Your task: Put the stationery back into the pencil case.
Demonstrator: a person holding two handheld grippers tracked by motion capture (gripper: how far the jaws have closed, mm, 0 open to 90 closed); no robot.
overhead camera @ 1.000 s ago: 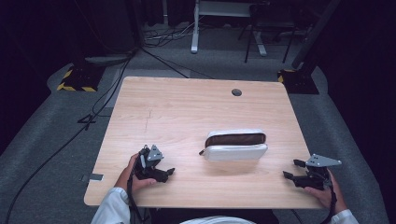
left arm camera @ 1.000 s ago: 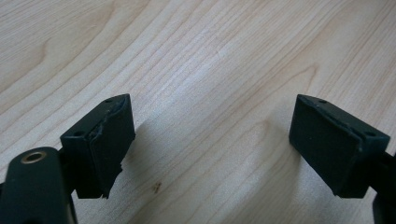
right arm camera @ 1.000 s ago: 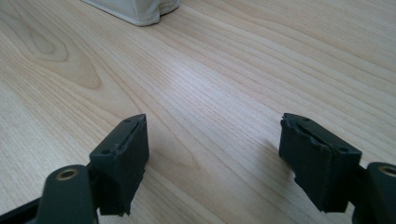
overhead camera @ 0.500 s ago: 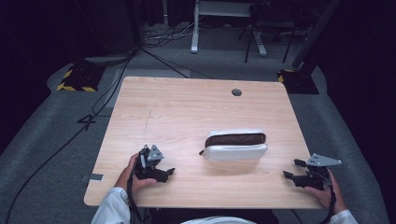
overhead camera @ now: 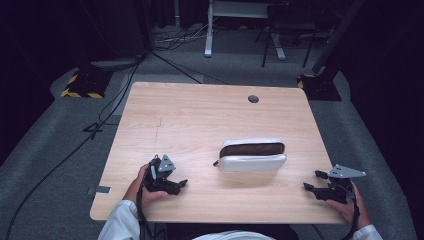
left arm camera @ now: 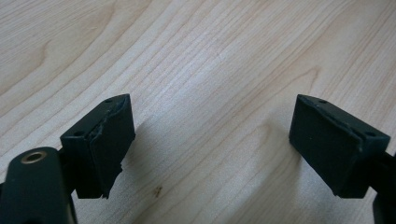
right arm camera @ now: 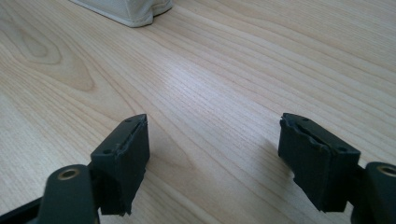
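My left tool point(overhead camera: 176, 184) rests low on the table point(overhead camera: 200, 115), near the front edge, and its jaws are spread wide with nothing between them. In the left gripper view I see just bare wood between the two black pads point(left arm camera: 105, 144).

Next comes the pouch point(overhead camera: 252, 156). It is white with a brown open top, and it lies on the table between my two tools, a bit nearer the right one, touching neither. Its long side runs left to right across the table. The open mouth faces up and away from me, and a small zipper pull sticks out at its left end.

My right tool point(overhead camera: 316, 181) rests near the front right corner, jaws spread too, holding nothing. In the right gripper view a corner of the pouch point(right arm camera: 128, 11) peeks in at the top.

I think the pouch is what I reach for now. To do it well, I should come in slowly from both ends and pinch the soft rim, not squash the middle.
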